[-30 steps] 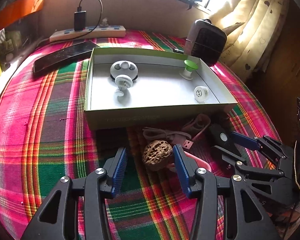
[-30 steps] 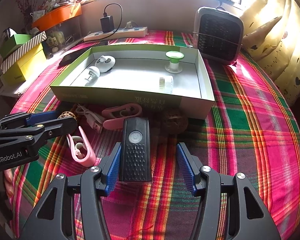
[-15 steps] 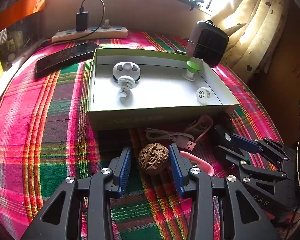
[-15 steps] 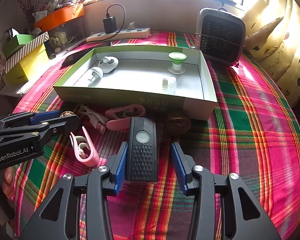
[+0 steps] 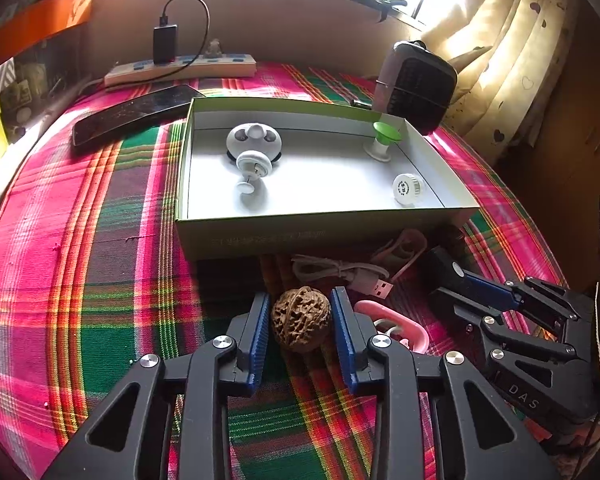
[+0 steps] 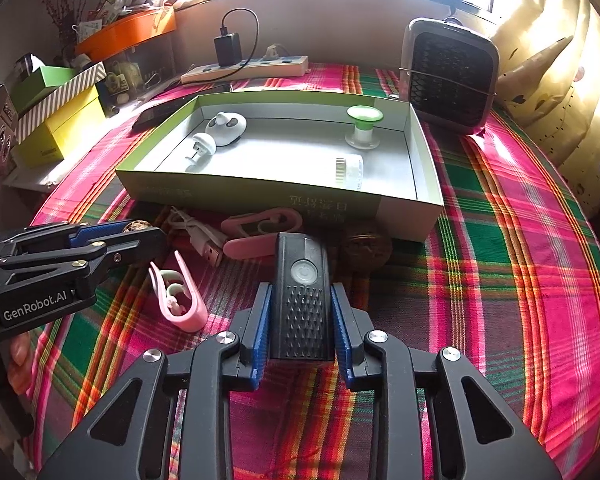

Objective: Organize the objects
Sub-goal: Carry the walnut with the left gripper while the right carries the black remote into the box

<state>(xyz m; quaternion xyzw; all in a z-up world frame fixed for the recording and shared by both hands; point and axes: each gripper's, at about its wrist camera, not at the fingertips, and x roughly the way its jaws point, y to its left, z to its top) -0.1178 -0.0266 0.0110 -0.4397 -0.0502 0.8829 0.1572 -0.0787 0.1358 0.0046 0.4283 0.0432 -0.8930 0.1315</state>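
Observation:
A brown walnut (image 5: pixel 300 318) lies on the plaid cloth between the blue pads of my left gripper (image 5: pixel 300 320). Its jaws are closing and both pads touch the nut's sides. In the right wrist view a black device with a round button (image 6: pixel 302 280) lies lengthwise in my right gripper (image 6: pixel 302 316), whose jaws are closing with the pads against its flanks. The open green-edged box (image 5: pixel 260 232) stands just behind both, holding white round pieces, a green-topped spool (image 6: pixel 364 128) and a white cap (image 5: pixel 408 188). The left gripper (image 6: pixel 140 236) also shows at the left of the right wrist view.
Before the box lie a second walnut (image 6: pixel 366 244), a white USB cable (image 6: pixel 204 236) and two pink clips (image 6: pixel 180 300) (image 6: pixel 260 224). A dark heater (image 6: pixel 450 76) stands at the back right, a power strip (image 6: pixel 244 70) along the wall, a phone (image 5: pixel 136 114) left of the box.
Both grippers have narrowed from wide open: the left pads have come in onto the walnut, the right pads onto the black device. Neither hand has shifted.

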